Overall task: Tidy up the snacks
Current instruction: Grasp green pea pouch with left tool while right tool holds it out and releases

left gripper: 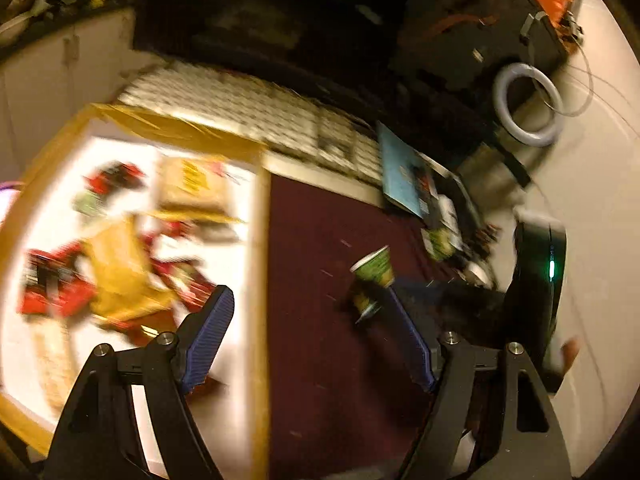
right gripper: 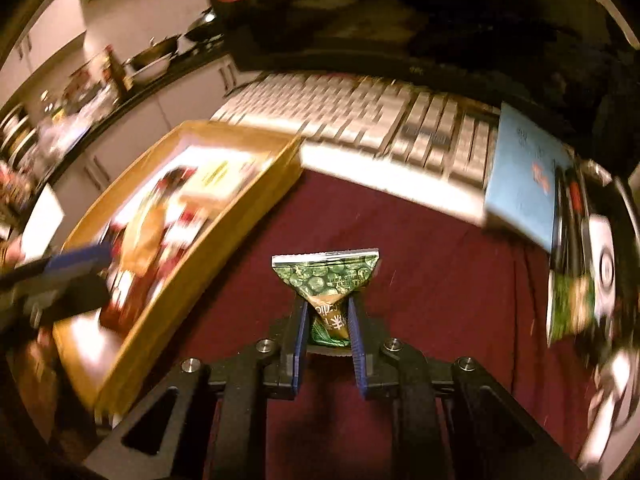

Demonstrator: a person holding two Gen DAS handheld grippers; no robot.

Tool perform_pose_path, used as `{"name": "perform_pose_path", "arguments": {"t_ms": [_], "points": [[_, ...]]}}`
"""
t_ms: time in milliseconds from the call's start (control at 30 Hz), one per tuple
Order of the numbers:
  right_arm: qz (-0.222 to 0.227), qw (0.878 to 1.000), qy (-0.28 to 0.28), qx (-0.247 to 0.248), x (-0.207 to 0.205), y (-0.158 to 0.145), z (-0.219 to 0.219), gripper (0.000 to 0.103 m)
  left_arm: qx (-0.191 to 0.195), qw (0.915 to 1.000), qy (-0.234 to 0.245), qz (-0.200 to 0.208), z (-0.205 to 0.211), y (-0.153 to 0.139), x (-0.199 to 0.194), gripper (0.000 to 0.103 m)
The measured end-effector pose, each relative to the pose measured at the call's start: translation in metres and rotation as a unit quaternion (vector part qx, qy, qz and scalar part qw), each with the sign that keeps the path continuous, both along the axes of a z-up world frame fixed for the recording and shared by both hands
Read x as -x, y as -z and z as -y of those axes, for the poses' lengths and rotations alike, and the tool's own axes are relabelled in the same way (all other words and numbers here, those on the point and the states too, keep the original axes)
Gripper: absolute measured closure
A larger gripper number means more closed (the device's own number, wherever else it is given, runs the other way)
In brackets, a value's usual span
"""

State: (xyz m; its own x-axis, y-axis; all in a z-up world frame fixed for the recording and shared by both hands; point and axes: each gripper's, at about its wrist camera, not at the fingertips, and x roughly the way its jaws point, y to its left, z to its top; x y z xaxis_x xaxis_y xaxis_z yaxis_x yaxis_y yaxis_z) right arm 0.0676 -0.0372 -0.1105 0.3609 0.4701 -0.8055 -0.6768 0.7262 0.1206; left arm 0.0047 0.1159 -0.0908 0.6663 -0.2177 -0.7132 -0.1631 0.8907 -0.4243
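Note:
My right gripper is shut on a green snack packet and holds it above the maroon cloth. The same packet shows in the left wrist view, pinched by the right gripper. My left gripper is open and empty, straddling the right edge of a wooden tray. The tray holds several red and yellow snack packs, blurred by motion. My left gripper also shows at the left of the right wrist view.
A white keyboard lies behind the cloth. A blue booklet and more green packets sit at the right. A white ring and dark clutter stand at the back. A kitchen counter with pans is far left.

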Motion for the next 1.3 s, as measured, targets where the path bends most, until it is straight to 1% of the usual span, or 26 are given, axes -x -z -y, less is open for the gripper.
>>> {"name": "perform_pose_path", "arguments": {"t_ms": [67,100,133,200,267,300,333,367,400,433,467,500,567,600,667,700,767,800,833,900,967,1067,1100,1233,1300], "points": [[-0.01,1.0,-0.011,-0.001,0.019,0.003,0.009,0.084,0.019,0.9995,0.025,-0.01,0.012,0.005,-0.005,0.026],[-0.009,1.0,-0.017,0.001,0.028,0.006,0.014,0.083,0.019,0.9991,0.036,-0.013,0.02,0.007,-0.008,0.026],[-0.009,1.0,-0.024,0.003,0.034,0.01,0.018,0.081,0.015,0.9988,0.042,-0.017,0.028,0.01,-0.012,0.026],[-0.011,1.0,-0.022,0.003,0.038,0.015,0.024,0.08,0.008,0.998,0.054,-0.031,0.039,0.017,-0.025,0.026],[-0.017,1.0,-0.018,-0.007,0.03,0.021,0.023,0.075,0.011,0.997,0.057,-0.051,0.045,0.024,-0.036,0.028],[-0.019,1.0,-0.015,-0.01,0.029,0.022,0.024,0.067,0.009,0.9965,0.062,-0.055,0.047,0.026,-0.041,0.032],[-0.016,1.0,-0.011,-0.011,0.028,0.024,0.024,0.065,0.006,0.9963,0.066,-0.056,0.05,0.027,-0.045,0.035],[-0.014,1.0,-0.012,-0.015,0.029,0.023,0.026,0.064,0.008,0.9961,0.067,-0.057,0.05,0.029,-0.05,0.036],[-0.015,1.0,-0.015,-0.023,0.03,0.023,0.028,0.062,0.014,0.9956,0.068,-0.064,0.05,0.033,-0.054,0.041],[-0.021,0.999,-0.019,-0.032,0.029,0.024,0.03,0.06,0.018,0.9946,0.07,-0.074,0.05,0.037,-0.058,0.049],[-0.024,0.999,-0.019,-0.036,0.029,0.025,0.032,0.06,0.018,0.9937,0.076,-0.081,0.052,0.041,-0.062,0.051],[-0.025,0.999,-0.017,-0.036,0.029,0.026,0.033,0.06,0.012,0.9932,0.08,-0.084,0.054,0.042,-0.064,0.051],[-0.032,0.999,-0.014,-0.036,0.029,0.031,0.034,0.058,-0.004,0.9915,0.085,-0.099,0.06,0.048,-0.065,0.058],[-0.034,0.999,-0.012,-0.04,0.03,0.033,0.035,0.058,0.001,0.9907,0.094,-0.098,0.064,0.05,-0.065,0.066],[-0.033,0.998,-0.011,-0.046,0.029,0.034,0.036,0.058,-0.013,0.9916,0.089,-0.093,0.068,0.05,-0.063,0.066],[-0.034,0.998,-0.013,-0.048,0.029,0.035,0.036,0.059,-0.017,0.9918,0.09,-0.09,0.07,0.05,-0.062,0.067],[-0.033,0.998,-0.017,-0.05,0.028,0.036,0.037,0.06,-0.017,0.992,0.091,-0.086,0.071,0.051,-0.06,0.069],[-0.033,0.998,-0.02,-0.051,0.029,0.037,0.037,0.061,-0.013,0.9922,0.092,-0.082,0.07,0.051,-0.058,0.074],[-0.034,0.998,-0.021,-0.054,0.029,0.037,0.038,0.062,-0.002,0.9925,0.092,-0.08,0.069,0.051,-0.056,0.075],[-0.033,0.998,-0.017,-0.059,0.03,0.036,0.039,0.067,0.01,0.9934,0.087,-0.073,0.067,0.05,-0.051,0.076],[-0.028,0.997,-0.017,-0.063,0.034,0.031,0.039,0.068,0.019,0.9942,0.08,-0.068,0.063,0.045,-0.046,0.077],[-0.008,0.997,-0.027,-0.066,0.045,0.017,0.034,0.068,0.016,0.9962,0.072,-0.046,0.059,0.025,-0.031,0.077],[0.004,0.997,-0.033,-0.068,0.052,0.009,0.031,0.068,0.01,0.9969,0.069,-0.038,0.057,0.016,-0.024,0.077],[0.031,0.995,-0.058,-0.076,0.071,-0.019,0.011,0.068,-0.02,0.9987,0.045,-0.011,0.043,-0.011,0.0,0.077],[0.045,0.993,-0.073,-0.077,0.08,-0.03,-0.005,0.068,-0.032,0.9992,0.025,-0.001,0.027,-0.023,0.014,0.077]]}}
